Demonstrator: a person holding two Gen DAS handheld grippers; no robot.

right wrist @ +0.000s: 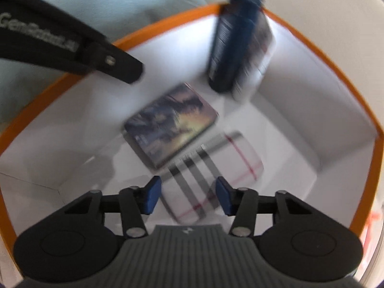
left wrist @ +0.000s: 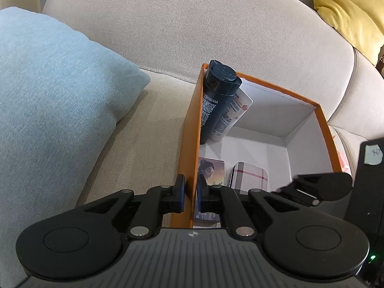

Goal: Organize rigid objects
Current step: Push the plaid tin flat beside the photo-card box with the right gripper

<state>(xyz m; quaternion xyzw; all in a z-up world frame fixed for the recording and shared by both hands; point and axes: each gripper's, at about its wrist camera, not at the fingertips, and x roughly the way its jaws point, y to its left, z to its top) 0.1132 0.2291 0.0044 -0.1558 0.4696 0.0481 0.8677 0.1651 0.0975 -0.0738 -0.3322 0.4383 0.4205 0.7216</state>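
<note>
Two bottles [left wrist: 216, 100] and two tins [right wrist: 211, 168] in box [left wrist: 189, 144]; left fingers [left wrist: 190, 192] clamp its wall, right fingers [right wrist: 189, 195] apart.

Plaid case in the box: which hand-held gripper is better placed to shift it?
Probably the right hand-held gripper: it is open, above the plaid case. The left hand-held gripper is shut on the orange box's wall.

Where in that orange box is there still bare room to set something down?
The white floor is bare toward the far right corner of the orange box, beyond the plaid case. It is crowded along the left wall: dark bottle, white tube, picture card.
</note>
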